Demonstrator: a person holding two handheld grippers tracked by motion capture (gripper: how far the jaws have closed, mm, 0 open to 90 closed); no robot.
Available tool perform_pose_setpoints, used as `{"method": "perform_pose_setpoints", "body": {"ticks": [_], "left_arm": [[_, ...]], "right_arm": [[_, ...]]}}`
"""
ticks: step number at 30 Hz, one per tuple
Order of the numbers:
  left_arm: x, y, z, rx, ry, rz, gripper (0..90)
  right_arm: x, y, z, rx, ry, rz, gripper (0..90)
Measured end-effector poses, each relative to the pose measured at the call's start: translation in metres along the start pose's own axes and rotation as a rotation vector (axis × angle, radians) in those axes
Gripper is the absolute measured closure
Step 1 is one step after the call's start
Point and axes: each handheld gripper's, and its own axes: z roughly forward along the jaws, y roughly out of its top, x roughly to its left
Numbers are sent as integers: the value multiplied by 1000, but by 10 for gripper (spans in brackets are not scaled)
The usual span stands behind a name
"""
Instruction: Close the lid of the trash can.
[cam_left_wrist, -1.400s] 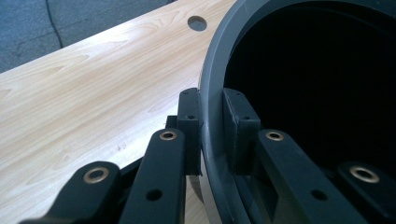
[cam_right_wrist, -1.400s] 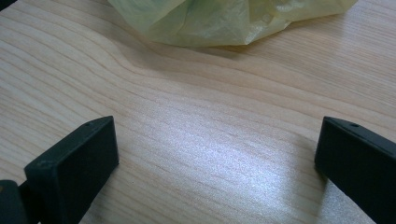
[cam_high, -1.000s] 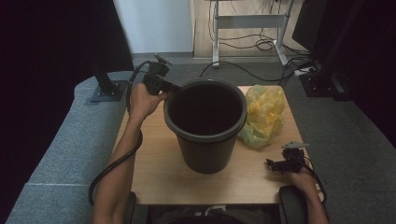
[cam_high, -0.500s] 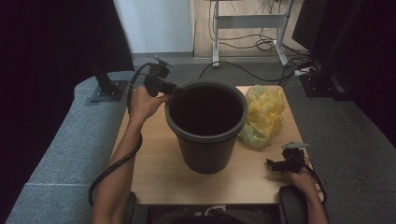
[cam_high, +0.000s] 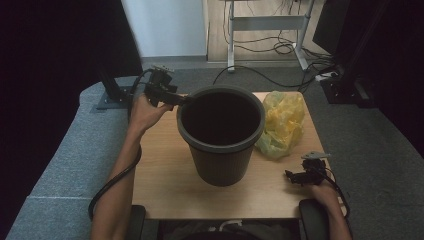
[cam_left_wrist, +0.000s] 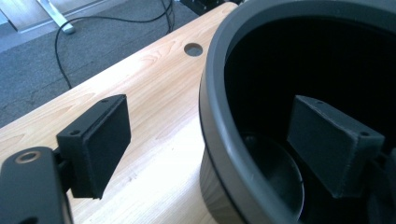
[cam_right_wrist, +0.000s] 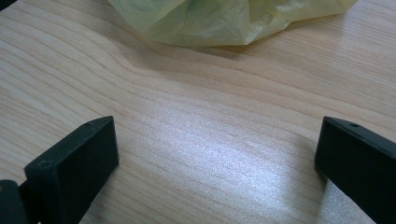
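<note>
Wood-grain table (cam_high: 165, 185) carries everything here. Nearest the person, at about 4 o'clock on the table, the right gripper (cam_high: 295, 176) rests low over the bare wood; in the right gripper view its jaws stand spread wide with nothing between them, and the crumpled yellow plastic bag (cam_right_wrist: 224, 16) lies just ahead.

At table centre stands the dark grey bucket (cam_high: 220, 160), upright, mouth up, interior dark. The bag sits at its 3 o'clock, touching or very nearly touching the wall.

Farther off, at the bucket's 10 o'clock, the left gripper (cam_high: 182, 99) straddles the rim (cam_left_wrist: 219, 135): one jaw outside over the table, the other inside the bucket. Its jaws have just been opening; the rim is between them, but the pads stand clear of it on both sides.

Judgement: the step in hand is letting go of the bucket after placing it. Next move calls for backing the left gripper off the rim without nudging it, then probably attending to the bag, which the right gripper is best placed to reach.
</note>
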Motion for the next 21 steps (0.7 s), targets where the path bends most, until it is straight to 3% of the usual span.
{"method": "perform_pose_setpoints", "body": {"ticks": [7,13,19,21], "left_arm": [[5,-14,-11,-32,-5,-12,73],[7,-25,-16,-20,-14,3,16],[12,-38,-27,-82,-59,-19,0],[13,-41,-31,-89,-43,-17,0]], "right_arm": [[0,0,0,0,0,0,0],[0,0,0,0,0,0,0],[0,0,0,1,3,-3,0],[0,0,0,1,3,-3,0]]}}
